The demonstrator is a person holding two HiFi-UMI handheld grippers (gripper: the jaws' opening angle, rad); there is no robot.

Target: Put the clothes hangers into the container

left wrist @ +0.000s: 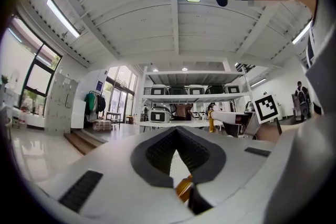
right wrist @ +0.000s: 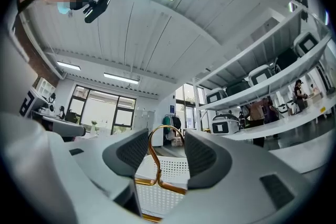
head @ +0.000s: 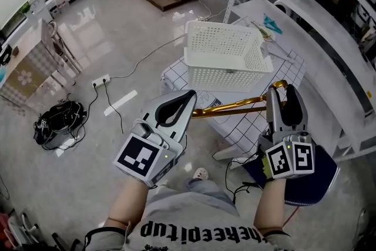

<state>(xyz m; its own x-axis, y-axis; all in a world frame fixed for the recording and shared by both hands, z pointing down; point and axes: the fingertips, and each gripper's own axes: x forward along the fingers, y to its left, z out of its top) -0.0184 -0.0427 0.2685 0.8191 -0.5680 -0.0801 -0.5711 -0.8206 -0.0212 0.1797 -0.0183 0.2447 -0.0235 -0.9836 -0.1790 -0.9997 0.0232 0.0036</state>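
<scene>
A gold metal clothes hanger [head: 230, 107] hangs in the air between my two grippers, its bar roughly level. My left gripper [head: 189, 96] is shut on the bar's left end; that gold end [left wrist: 184, 186] shows pinched low between the jaws. My right gripper [head: 283, 91] is open, and the hanger's hook [right wrist: 164, 140] rises in the gap between its fingers without being clamped. The container, a white perforated basket [head: 226, 56], stands on a small table [head: 291, 76] with a grid cloth, just beyond the hanger. The basket [right wrist: 168, 168] also shows behind the hook.
White shelving [head: 329, 14] with appliances runs along the right. A blue seat [head: 320, 176] sits below my right gripper. On the floor to the left are a power strip with cable [head: 101, 80], a black bag [head: 59, 120] and a drying rack [head: 56, 44].
</scene>
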